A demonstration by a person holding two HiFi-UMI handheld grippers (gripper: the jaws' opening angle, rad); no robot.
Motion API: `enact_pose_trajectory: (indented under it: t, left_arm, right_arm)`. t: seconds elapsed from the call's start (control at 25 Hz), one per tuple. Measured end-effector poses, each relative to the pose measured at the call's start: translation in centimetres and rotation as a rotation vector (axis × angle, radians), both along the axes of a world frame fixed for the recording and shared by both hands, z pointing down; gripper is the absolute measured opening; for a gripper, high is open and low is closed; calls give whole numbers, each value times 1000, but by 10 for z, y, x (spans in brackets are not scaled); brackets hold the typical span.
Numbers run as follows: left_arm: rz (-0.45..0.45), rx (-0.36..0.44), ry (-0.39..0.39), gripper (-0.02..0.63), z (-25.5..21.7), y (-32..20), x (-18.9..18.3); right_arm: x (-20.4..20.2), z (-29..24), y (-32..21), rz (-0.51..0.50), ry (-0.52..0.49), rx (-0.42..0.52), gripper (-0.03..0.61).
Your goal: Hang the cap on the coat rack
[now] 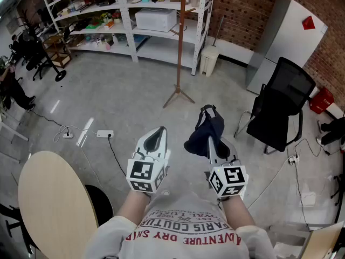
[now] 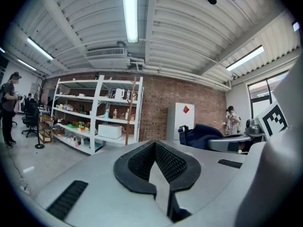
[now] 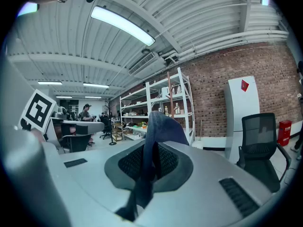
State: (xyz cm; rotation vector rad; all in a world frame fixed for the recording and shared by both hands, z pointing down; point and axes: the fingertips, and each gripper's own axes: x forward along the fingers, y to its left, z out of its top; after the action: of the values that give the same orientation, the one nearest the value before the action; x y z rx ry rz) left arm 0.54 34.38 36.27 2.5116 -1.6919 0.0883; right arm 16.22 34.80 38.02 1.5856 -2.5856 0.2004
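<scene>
A dark navy cap [image 1: 206,132] hangs from my right gripper [image 1: 211,140], whose jaws are shut on its fabric; in the right gripper view the cap [image 3: 154,141] stands up between the pads. My left gripper [image 1: 156,138] is held level beside it, shut, with nothing between its jaws [image 2: 158,167]. The wooden coat rack [image 1: 180,42] stands ahead on the concrete floor, a thin brown pole on a tripod foot, in front of the white shelving. It also shows as a brown pole [image 2: 132,109] in the left gripper view, and the cap [image 2: 204,134] appears there to the right.
White metal shelving [image 1: 133,20] with boxes and bottles lines the far wall. A black office chair [image 1: 280,106] stands at the right, a white cabinet [image 1: 285,36] behind it. A round wooden table [image 1: 51,204] lies at the lower left. A power strip [image 1: 104,134] with cables lies on the floor.
</scene>
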Motion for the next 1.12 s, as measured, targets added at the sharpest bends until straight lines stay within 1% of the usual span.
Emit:
enact_pose_trajectory:
  t: [0.36,0.6,0.76,1.0,1.12]
  left_arm:
    - [10,-8,4,6,4,-3,-7]
    - [17,-17,3,6,11,-8,-15]
    - [15,-25,0,6,14,-19,-37]
    - [-3,-40,4,6,27,-36,-88]
    - [-12,-60,7,6,37,-47,-106]
  right_arm:
    - [-11,1,-3,-4,32,15,23]
    - [-18,3,-11,1,4,5,23]
    - [-33,3,-26,10,-13,7,24]
    - [-65,19,-47,33,-12,-22,23]
    - [-76,25,-60,35,-8,-39,23]
